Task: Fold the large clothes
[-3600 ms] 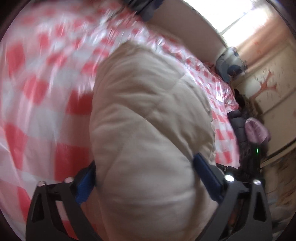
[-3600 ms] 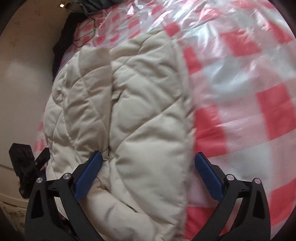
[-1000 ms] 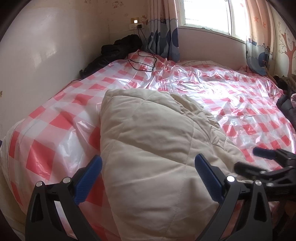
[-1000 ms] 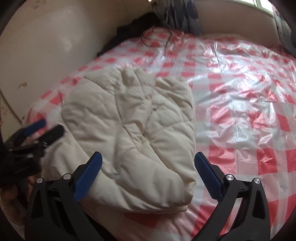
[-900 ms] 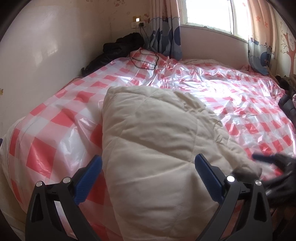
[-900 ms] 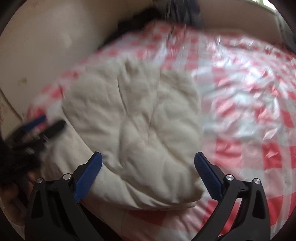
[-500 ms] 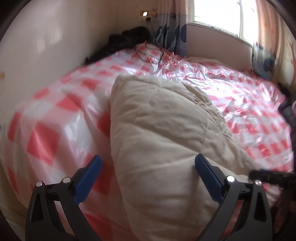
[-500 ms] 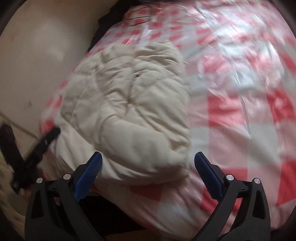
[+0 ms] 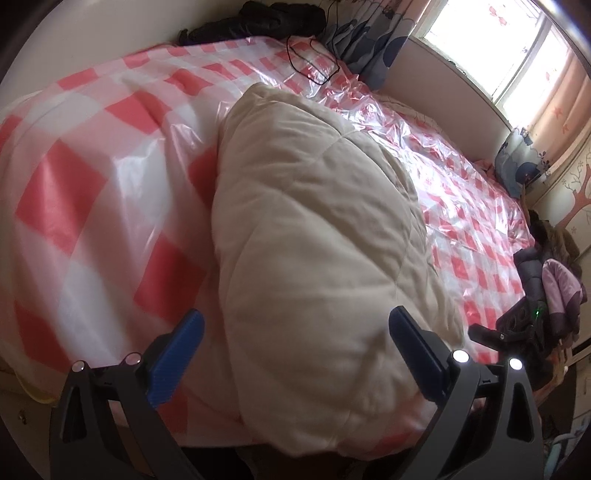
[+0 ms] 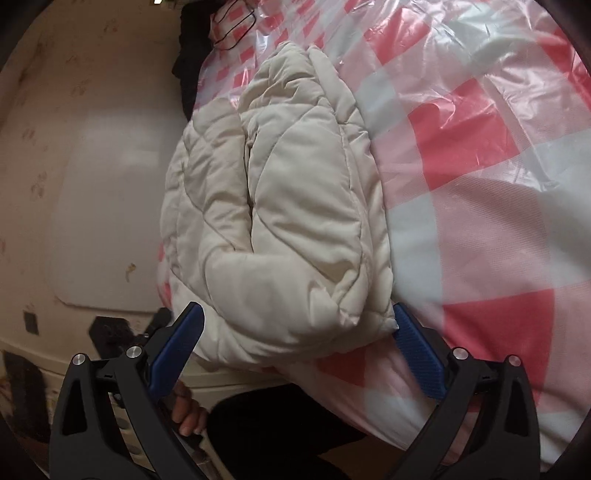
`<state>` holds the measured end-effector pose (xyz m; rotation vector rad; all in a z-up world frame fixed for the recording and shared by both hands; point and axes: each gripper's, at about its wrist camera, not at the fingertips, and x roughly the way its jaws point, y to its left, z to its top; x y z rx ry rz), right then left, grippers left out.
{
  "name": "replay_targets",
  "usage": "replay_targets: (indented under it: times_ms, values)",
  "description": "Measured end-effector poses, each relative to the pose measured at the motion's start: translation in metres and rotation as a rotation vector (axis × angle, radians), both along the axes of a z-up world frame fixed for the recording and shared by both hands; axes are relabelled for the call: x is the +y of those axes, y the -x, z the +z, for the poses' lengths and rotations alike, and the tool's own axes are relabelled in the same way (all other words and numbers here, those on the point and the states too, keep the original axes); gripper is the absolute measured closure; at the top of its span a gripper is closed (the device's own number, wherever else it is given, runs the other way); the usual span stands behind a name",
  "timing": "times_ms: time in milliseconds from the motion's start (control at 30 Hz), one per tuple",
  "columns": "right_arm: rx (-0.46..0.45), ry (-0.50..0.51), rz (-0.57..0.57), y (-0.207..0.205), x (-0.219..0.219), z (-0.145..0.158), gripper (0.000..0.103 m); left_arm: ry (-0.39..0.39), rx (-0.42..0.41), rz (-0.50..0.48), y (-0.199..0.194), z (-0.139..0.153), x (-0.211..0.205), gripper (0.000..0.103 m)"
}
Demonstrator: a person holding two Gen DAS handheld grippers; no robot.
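A cream quilted puffer jacket (image 9: 314,229) lies folded in a thick bundle at the near edge of a bed with a red-and-white checked plastic cover (image 9: 92,192). My left gripper (image 9: 295,354) is open, its blue-padded jaws straddling the bundle's near end without pinching it. The jacket also shows in the right wrist view (image 10: 288,206), folded lengthwise with a seam down the middle. My right gripper (image 10: 295,339) is open, jaws on either side of the bundle's near corner. The right gripper's black body shows at the right in the left wrist view (image 9: 513,332).
Dark clothes (image 9: 266,18) and a black cable (image 9: 314,59) lie at the bed's far end by a curtain and window. More clothes (image 9: 554,273) are piled to the right. A cream wall (image 10: 74,166) runs along the bed's left side.
Both grippers have moved lower and closer to the jacket's near end and tilted; they stay open. The jacket has not visibly moved in the last second.
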<state>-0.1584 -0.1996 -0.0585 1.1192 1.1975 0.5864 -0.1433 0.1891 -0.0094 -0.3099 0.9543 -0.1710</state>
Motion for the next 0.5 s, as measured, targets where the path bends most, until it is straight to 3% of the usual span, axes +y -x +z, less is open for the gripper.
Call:
replay_targets:
  times_ms: [200,300,400,500]
  values:
    - [0.0,-0.019,0.041,-0.022,0.004,-0.002,0.006,0.082,0.113,-0.019,-0.037,-0.018,0.0,0.007]
    - [-0.031,-0.043,0.074,-0.033,0.013,0.004,0.006,0.008,0.08,-0.073,-0.036,-0.01,-0.017,0.008]
    - [-0.122,-0.062,0.093,-0.042,0.018,0.033,0.006,-0.091,-0.007,-0.104,-0.027,0.009,-0.038,0.02]
    - [-0.204,-0.059,0.109,-0.045,0.012,0.065,0.006,-0.131,-0.066,-0.11,-0.025,0.026,-0.056,0.024]
